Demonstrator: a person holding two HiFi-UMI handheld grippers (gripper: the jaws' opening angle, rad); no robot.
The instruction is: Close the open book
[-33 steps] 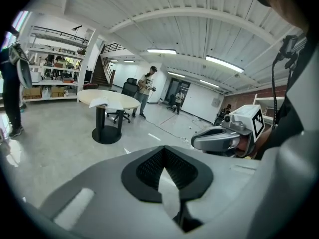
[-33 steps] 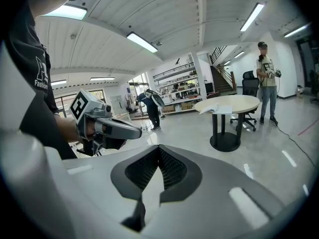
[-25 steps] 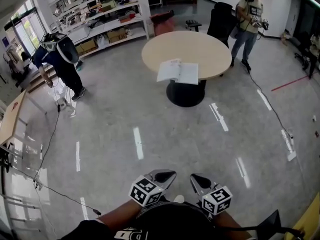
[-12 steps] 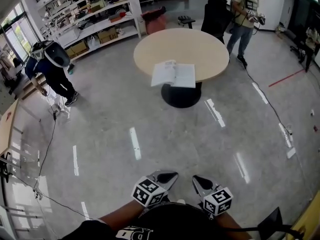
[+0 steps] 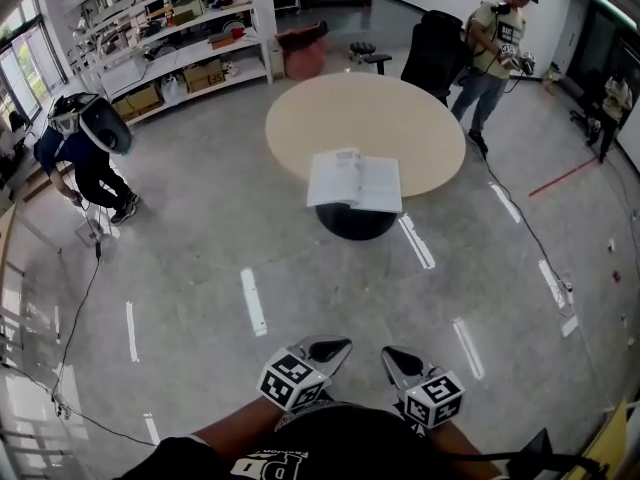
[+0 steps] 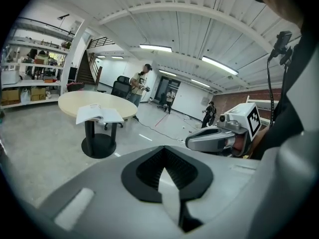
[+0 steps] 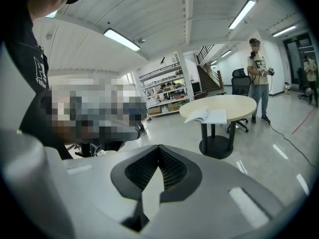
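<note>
The open book (image 5: 354,180) lies with white pages up at the near edge of the round beige table (image 5: 365,118), far ahead of me across the floor. It also shows in the left gripper view as the book (image 6: 98,114) and in the right gripper view as the book (image 7: 206,115). My left gripper (image 5: 328,351) and right gripper (image 5: 393,358) are held side by side close to my body, both shut and holding nothing. Up close, the left gripper (image 6: 167,171) and right gripper (image 7: 157,173) show their pads together.
A person in a tan shirt (image 5: 492,48) stands behind the table beside a black chair (image 5: 432,58). Another person (image 5: 85,143) bends over at the left. Shelving (image 5: 190,38) lines the back wall. A cable (image 5: 75,308) trails over the glossy floor between me and the table.
The table and book have drawn nearer and sit lower in the head view as I move toward them. Both grippers keep their place in front of me, still shut.
</note>
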